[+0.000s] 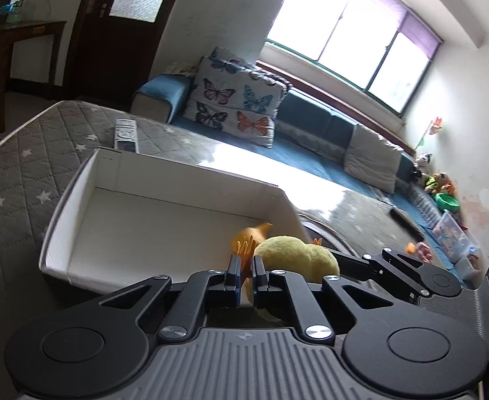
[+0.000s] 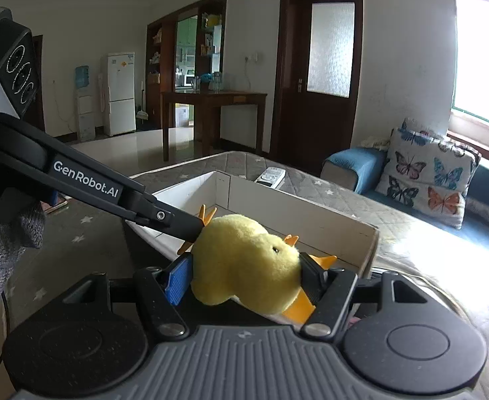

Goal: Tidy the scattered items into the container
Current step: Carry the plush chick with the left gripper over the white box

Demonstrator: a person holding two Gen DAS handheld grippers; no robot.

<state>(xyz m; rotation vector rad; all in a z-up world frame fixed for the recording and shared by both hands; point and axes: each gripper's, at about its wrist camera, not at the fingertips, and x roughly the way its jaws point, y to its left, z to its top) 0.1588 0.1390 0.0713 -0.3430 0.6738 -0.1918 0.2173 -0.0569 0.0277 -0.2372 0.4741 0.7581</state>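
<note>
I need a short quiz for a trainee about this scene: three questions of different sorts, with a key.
1. True or false: the right gripper is shut on the body of the yellow plush chick.
2. What does the left gripper pinch? A) the remote B) an orange foot of the chick C) the box wall
3. Fill in: the remote lies on the grey quilt, ______ the white box.

Key
1. True: its pads press the body from both sides.
2. B: the jaws are shut on an orange foot.
3. Outside, beyond its far corner.
</note>
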